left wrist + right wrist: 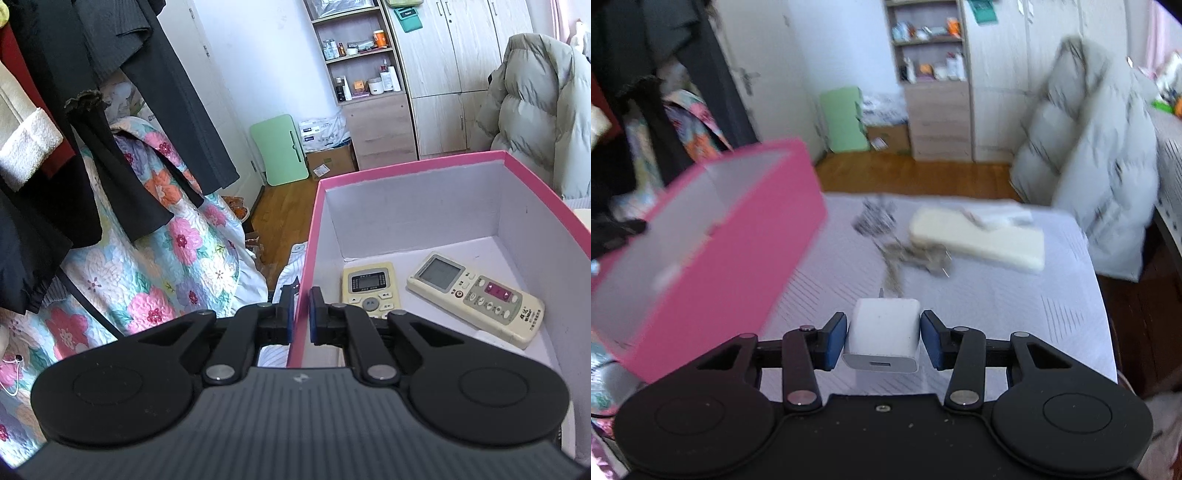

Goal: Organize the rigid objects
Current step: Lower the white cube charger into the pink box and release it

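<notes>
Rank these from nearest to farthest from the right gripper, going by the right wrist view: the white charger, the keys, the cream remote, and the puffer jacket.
1. white charger, between the jaws of the right gripper.
2. keys, ahead on the bed.
3. cream remote, just beyond, to the right.
4. puffer jacket, far right, past the bed.

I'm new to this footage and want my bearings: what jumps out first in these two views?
The pink box, its side wall pinched by the left gripper, with two cream remotes lying inside. In the right wrist view, the right gripper clamps a white charger above the bed, beside that box.
</notes>
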`<state>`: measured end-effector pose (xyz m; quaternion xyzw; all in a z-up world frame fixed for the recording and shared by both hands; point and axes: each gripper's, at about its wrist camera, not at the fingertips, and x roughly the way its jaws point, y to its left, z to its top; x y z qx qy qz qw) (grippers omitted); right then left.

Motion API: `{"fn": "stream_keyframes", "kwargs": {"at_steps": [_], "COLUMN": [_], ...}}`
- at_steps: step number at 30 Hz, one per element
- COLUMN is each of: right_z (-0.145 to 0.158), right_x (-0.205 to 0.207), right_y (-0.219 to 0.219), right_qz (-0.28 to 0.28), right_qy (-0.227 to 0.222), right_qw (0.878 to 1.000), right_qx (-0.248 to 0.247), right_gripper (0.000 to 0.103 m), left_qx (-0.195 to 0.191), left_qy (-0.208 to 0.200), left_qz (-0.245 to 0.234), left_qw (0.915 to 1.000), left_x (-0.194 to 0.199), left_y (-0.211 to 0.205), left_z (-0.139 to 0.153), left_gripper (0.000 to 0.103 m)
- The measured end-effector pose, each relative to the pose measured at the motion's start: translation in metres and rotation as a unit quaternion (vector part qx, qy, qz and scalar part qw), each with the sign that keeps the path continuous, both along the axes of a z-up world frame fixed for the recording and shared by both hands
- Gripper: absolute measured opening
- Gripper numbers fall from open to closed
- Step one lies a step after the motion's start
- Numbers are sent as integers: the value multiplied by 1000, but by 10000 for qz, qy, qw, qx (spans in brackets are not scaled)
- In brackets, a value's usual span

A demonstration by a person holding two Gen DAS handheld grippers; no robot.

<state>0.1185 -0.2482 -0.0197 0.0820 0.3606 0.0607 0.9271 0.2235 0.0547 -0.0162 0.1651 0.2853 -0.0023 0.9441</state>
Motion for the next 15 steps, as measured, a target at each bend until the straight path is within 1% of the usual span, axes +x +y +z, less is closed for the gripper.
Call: {"fn": "stream_keyframes", "kwargs": {"at_steps": [4,6,8,9,11,12,15], "right_z": [36,50,60,62,62,60,50], "right_x": [0,3,9,13,22,28,49], "right_y": [19,31,47,58,80,90,110], "right_qz": [589,971,1389,1591,1907,2046,2404], "right_qy": [-458,-642,-740,-774,-782,-726,-445], "right_qw": [9971,9929,9872,9841,9782,9752,9677], "right_qx": [149,248,242,132,-260,-426,-612], "right_gripper": [49,49,49,49,49,49,49], "left_qx": [113,140,94,77,76,97,155], "left_qy": [-42,-48,-44,-46,-51,-58,-84], "left_qz": [-20,-28,-25,-20,-5,-3,9], "left_qw": [9999,9999,9999,10000,10000,9999,9998], "left_x": [-1,0,1,1,1,1,0], "left_y": [-3,-3,-1,-1,-1,-2,-3], "left_z": [-1,-1,0,0,0,-1,-1], "left_gripper": [7,7,7,7,8,8,8]}}
